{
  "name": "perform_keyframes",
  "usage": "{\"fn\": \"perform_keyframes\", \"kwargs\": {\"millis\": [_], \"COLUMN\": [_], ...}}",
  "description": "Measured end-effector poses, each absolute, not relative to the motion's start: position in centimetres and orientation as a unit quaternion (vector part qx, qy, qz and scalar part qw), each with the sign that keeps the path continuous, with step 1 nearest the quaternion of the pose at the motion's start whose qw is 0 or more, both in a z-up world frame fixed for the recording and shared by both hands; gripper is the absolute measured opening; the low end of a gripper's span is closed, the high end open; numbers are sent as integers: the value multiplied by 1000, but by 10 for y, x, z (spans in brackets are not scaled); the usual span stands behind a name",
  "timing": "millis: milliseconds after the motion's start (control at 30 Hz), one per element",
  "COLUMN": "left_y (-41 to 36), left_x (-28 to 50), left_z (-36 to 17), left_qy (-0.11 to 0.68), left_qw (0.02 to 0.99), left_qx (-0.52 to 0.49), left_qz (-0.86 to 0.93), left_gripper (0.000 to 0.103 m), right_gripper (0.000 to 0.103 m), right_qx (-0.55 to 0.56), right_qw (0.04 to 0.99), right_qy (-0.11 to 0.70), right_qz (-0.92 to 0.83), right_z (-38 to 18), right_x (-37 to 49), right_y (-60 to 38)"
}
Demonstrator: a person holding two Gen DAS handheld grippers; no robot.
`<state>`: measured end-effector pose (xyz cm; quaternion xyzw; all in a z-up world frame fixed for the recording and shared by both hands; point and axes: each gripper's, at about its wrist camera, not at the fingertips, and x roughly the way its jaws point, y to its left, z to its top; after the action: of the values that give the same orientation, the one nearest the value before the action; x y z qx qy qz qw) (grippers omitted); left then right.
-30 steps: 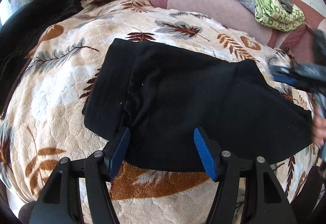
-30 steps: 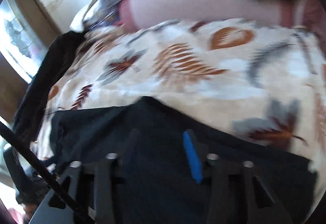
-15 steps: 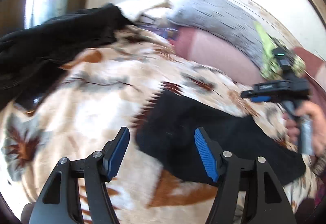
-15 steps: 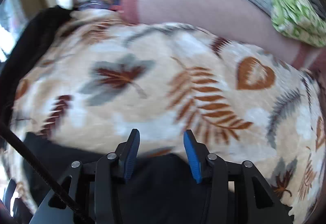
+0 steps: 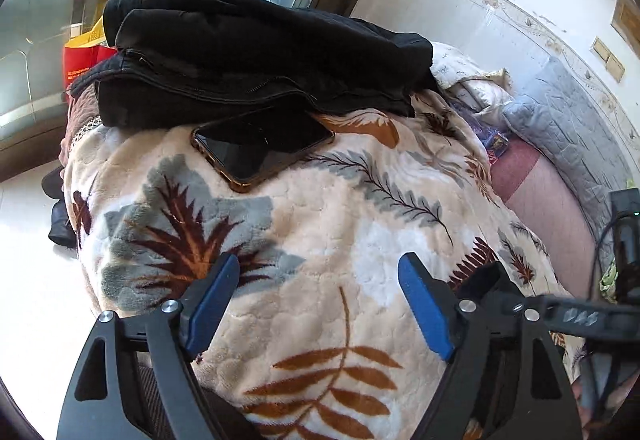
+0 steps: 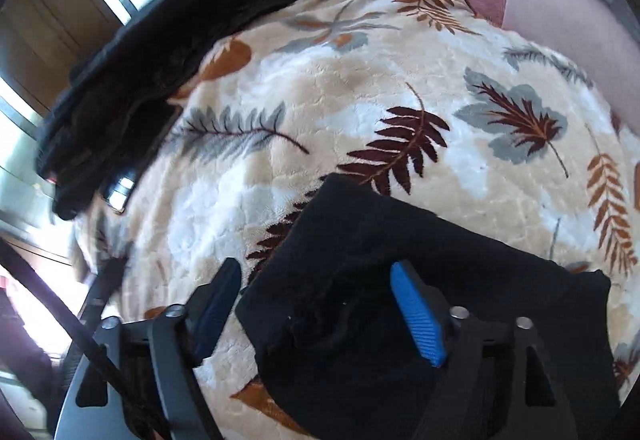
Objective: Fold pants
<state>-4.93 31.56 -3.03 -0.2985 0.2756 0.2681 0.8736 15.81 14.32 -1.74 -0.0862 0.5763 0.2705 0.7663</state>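
Both claws are spread and grasp nothing. Your right claw (image 6: pixel 316 304) hovers over the folded black pants (image 6: pixel 420 280), which lie on the leaf-print blanket (image 6: pixel 340 88), likely placed as a finished bundle. Your left claw (image 5: pixel 320 292) faces the black clothes pile (image 5: pixel 256 52) that partly covers a phone (image 5: pixel 260 144), probably the next garment's source.

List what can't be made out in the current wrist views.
- Folded black pants: near edge cut off by the right hand-held gripper and frame bottom, right wrist view.
- Phone: far end hidden under the black clothing pile, left wrist view.
- Pile's left end: motion-blurred, right wrist view.
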Motion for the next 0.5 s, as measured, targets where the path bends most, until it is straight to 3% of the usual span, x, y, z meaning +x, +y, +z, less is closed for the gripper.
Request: {"fn": "perform_keyframes", "kwargs": {"millis": [100, 200, 267, 333, 400, 433, 500], "left_y": [314, 315, 318, 320, 320, 320, 318], "left_x": [-49, -48, -50, -53, -53, -52, -50], "left_z": [-30, -32, -33, -33, -34, -35, -36], "left_qy": [278, 275, 274, 273, 273, 274, 278], "left_qw": [876, 874, 872, 870, 869, 869, 869], "left_qx": [-293, -296, -303, -310, -313, -313, -309], "left_qz": [266, 270, 270, 270, 271, 270, 267], "left_gripper": [81, 81, 81, 82, 84, 84, 84], "right_gripper": [86, 94, 91, 70, 35, 25, 21], "right_qx": [-130, -179, -229, -217, -160, -136, -90], "right_qw": [770, 769, 767, 774, 776, 776, 778], "right_qy": [574, 567, 554, 541, 553, 558, 563], "right_qz": [247, 233, 231, 247, 257, 261, 265], "right_z": [-31, -49, -62, -60, -47, -42, -30], "right_x": [146, 133, 121, 119, 129, 134, 142], "right_y": [163, 184, 195, 193, 174, 166, 149]}}
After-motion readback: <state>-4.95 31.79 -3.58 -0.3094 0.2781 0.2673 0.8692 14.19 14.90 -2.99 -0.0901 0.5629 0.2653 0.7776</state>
